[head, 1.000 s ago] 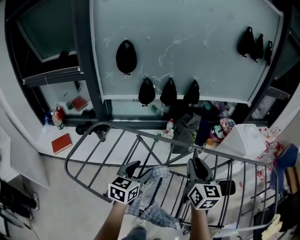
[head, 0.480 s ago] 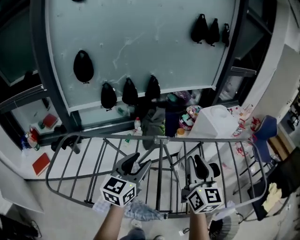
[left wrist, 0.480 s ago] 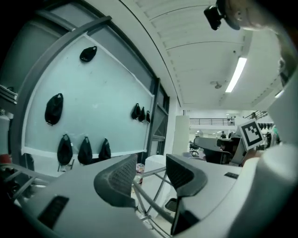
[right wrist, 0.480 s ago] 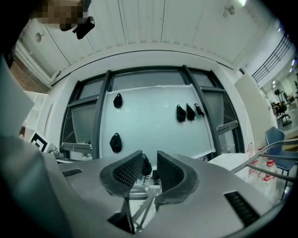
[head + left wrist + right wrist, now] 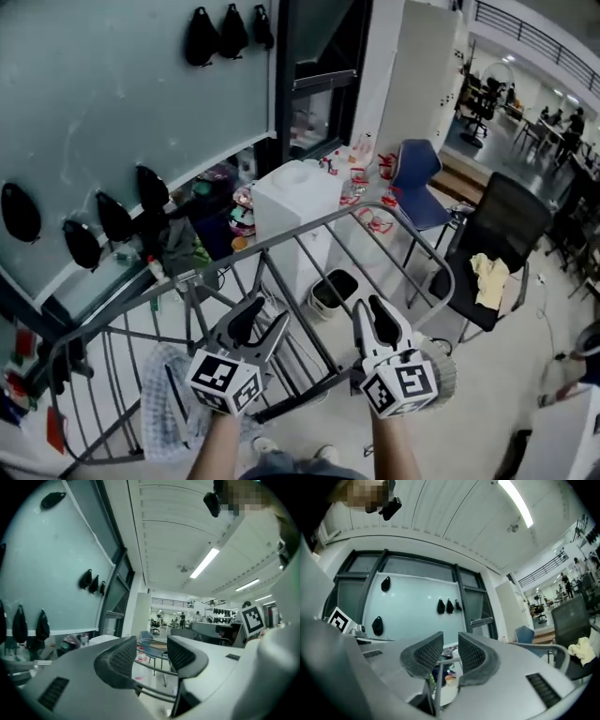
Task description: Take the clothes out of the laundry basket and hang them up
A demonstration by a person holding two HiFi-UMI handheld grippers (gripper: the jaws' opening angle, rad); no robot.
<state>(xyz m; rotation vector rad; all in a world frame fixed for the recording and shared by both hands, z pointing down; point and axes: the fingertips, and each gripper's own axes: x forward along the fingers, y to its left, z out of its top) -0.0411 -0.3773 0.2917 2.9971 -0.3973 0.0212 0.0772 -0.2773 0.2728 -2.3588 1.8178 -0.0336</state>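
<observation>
Grey drying rack (image 5: 309,394) close below: holding left gripper (image 5: 261,319), jaws just closing partway on nothing, and right gripper (image 5: 370,312), half-open, empty; risking clipping it, shaking checked garment (image 5: 164,412) off its near-left side.

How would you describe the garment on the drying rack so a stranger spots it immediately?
Find the grey drying rack before the frosted glass wall. Over its bars, at the head view's lower left, drapes a checked cloth. It is the only fabric on the rack; the yellow cloth lies on a black chair.
</observation>
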